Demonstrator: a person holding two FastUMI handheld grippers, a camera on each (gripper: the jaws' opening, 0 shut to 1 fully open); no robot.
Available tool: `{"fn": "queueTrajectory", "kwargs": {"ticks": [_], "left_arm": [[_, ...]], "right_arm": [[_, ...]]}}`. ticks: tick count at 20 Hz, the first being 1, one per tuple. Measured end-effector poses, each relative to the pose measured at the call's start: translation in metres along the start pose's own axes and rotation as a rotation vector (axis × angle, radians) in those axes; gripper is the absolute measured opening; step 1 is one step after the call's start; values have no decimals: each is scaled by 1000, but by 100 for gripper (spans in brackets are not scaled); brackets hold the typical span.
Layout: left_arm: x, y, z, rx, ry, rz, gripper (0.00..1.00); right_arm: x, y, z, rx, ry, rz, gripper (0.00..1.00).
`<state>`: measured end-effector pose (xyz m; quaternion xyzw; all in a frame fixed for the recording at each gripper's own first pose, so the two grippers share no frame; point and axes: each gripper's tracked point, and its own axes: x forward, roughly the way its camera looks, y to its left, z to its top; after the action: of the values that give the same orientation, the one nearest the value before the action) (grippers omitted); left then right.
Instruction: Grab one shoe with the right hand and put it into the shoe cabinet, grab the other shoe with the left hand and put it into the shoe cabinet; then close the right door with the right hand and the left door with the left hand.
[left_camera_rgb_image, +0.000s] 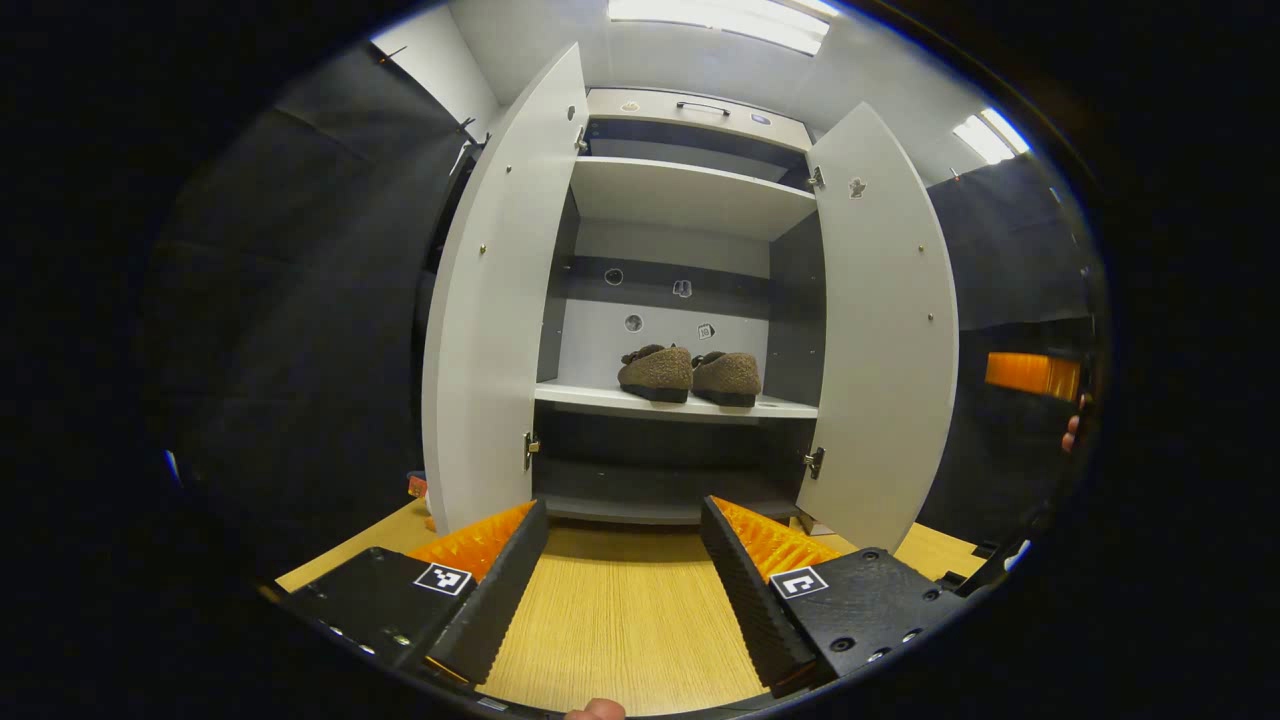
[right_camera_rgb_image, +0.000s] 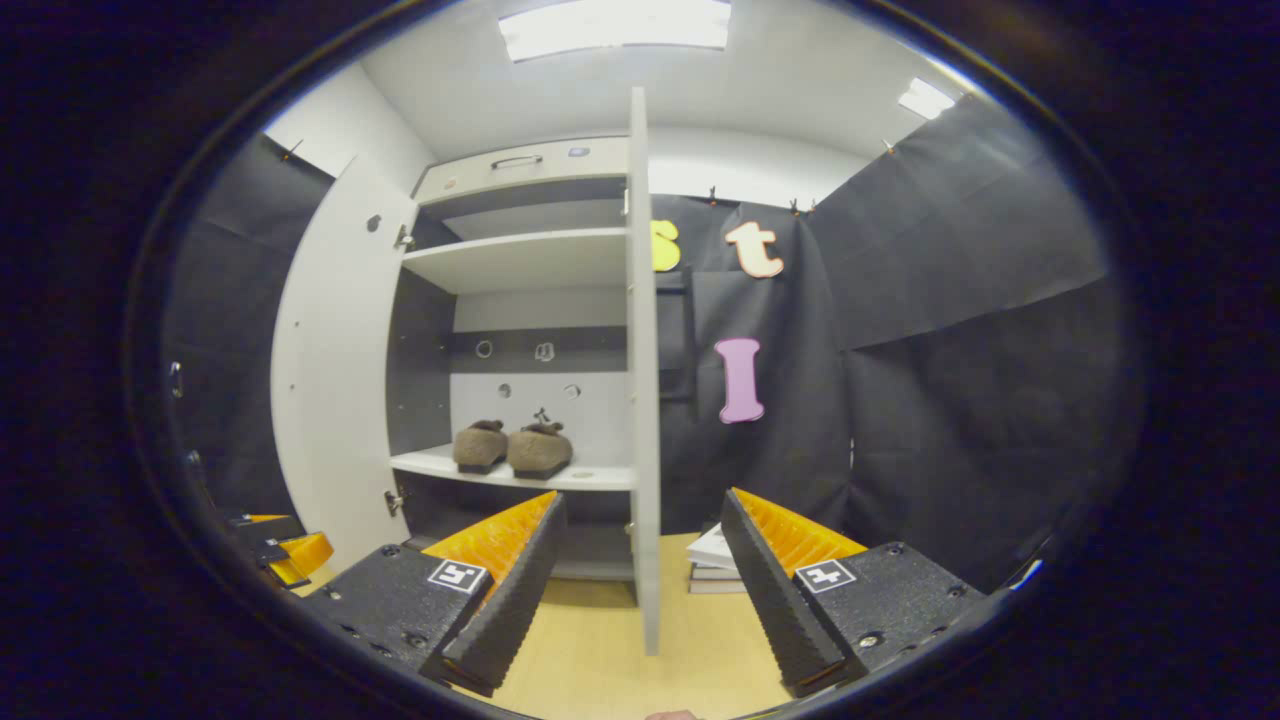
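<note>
Two brown fuzzy shoes sit side by side on the middle shelf of the white shoe cabinet: one shoe on the left, the other shoe on the right. Both doors stand open: the left door and the right door. My left gripper is open over the wooden floor, in front of the cabinet, holding nothing. In the right gripper view the shoes rest on the shelf, and the right door shows edge-on just ahead. My right gripper is open and holds nothing.
A wooden floor runs up to the cabinet. A small stack of books lies on the floor right of the right door. The other gripper shows at the lower left of the right gripper view. Black cloth walls flank the cabinet.
</note>
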<state>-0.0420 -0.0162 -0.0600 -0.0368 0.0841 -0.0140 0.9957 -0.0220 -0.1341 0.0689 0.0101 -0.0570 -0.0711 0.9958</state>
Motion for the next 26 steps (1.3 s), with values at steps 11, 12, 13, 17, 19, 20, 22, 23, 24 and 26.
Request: {"fn": "queueTrajectory", "kwargs": {"ticks": [11, 12, 13, 17, 19, 20, 22, 23, 24, 26], "left_arm": [[0, -3, 2, 23, 1, -16, 93], [0, -2, 2, 26, 3, -13, 93], [0, -1, 2, 31, 6, -10, 92], [5, -5, 1, 27, 16, -16, 93], [6, -7, 4, 31, 8, -14, 93], [8, -10, 5, 29, 7, -19, 93], [12, -18, 5, 22, 13, -40, 92], [12, -20, 7, 20, 8, -43, 92], [12, -20, 9, 13, 0, -42, 93], [15, -23, 11, -4, 0, -49, 92]], "right_arm": [[104, -73, 108, -65, -105, -103, 97], [112, -76, 110, -74, -101, -109, 98], [118, -80, 110, -80, -91, -110, 97], [137, -76, 105, -83, -50, -99, 97], [139, -66, 102, -56, -45, -70, 96], [138, -63, 104, -49, -49, -52, 93], [136, -55, 103, -71, -46, -28, 92], [135, -51, 103, -84, -46, -18, 93], [133, -45, 104, -87, -48, -7, 92], [132, -30, 102, -76, -44, 25, 92]]}}
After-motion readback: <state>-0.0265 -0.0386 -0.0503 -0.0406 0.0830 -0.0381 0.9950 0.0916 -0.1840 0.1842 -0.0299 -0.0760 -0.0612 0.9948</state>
